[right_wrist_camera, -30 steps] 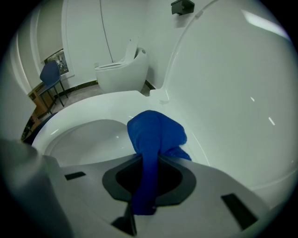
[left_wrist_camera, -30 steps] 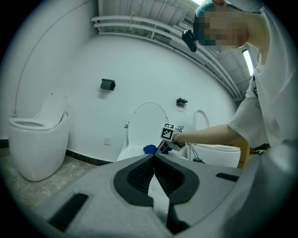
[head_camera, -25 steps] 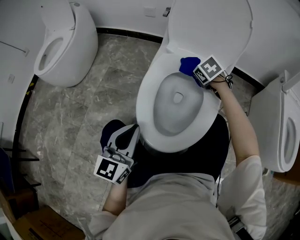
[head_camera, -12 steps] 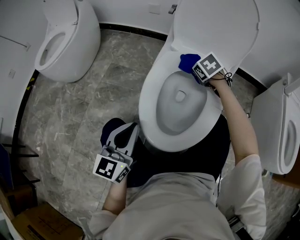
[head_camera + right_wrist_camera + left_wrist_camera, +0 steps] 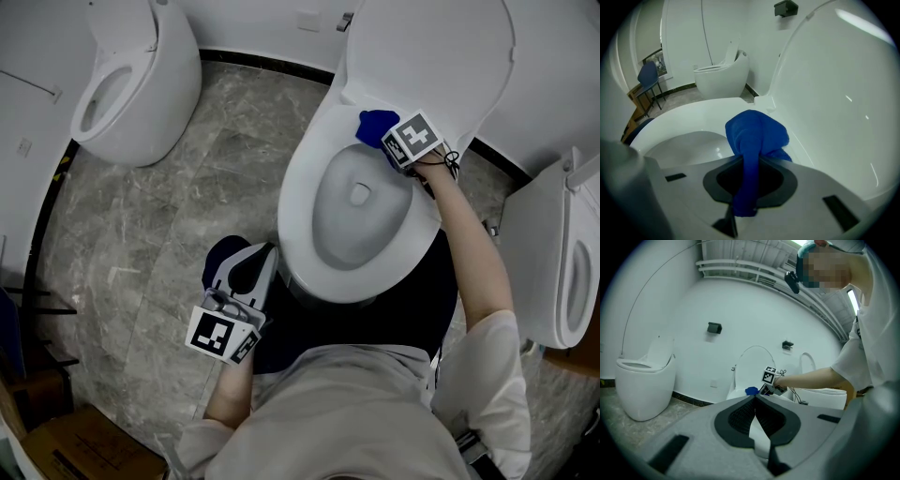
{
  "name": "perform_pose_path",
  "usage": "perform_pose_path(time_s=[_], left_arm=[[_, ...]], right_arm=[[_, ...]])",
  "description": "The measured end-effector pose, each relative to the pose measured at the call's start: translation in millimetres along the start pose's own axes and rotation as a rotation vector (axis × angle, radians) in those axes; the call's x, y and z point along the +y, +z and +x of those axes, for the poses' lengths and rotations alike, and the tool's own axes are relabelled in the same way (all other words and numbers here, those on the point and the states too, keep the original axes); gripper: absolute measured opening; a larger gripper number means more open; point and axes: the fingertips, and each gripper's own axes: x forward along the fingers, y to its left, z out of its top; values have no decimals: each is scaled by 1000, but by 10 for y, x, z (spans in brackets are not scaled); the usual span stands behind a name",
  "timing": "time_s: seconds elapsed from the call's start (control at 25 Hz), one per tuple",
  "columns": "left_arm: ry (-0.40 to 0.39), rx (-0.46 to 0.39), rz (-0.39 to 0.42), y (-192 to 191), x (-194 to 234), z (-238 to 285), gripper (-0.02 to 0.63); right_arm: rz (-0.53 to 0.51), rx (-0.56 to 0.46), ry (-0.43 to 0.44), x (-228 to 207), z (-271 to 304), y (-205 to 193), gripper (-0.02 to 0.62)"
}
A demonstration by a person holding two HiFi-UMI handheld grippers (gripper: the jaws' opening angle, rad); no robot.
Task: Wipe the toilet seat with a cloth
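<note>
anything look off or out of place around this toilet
Nothing stands out. The blue cloth is pinched in the right hand-held gripper and rests on the back of the toilet seat, below the raised lid. The left hand-held gripper is shut and empty, held away from the seat. No spill or damage shows.

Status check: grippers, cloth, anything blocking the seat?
Right gripper shut on blue cloth, cloth at rear of toilet seat below raised lid. Left gripper shut, empty, held off the bowl. Nothing blocking the seat.
</note>
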Motion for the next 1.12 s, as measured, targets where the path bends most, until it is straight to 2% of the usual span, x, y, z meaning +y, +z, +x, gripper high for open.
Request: perform_pose_path(time_s=[0.2, 0.36, 0.8, 1.12], left_arm=[[4, -8, 4, 23, 17, -3, 8], [6, -12, 10, 42, 9, 20, 8], [-13, -20, 34, 148, -1, 152, 8], [-26, -39, 50, 206, -23, 246, 8]], right_arm=[[37, -56, -10, 44, -69, -10, 51], [60, -145, -20, 101, -227, 26, 51], [156, -601, 0, 636, -1067, 265, 51], [184, -833, 86, 1212, -1569, 203, 51]])
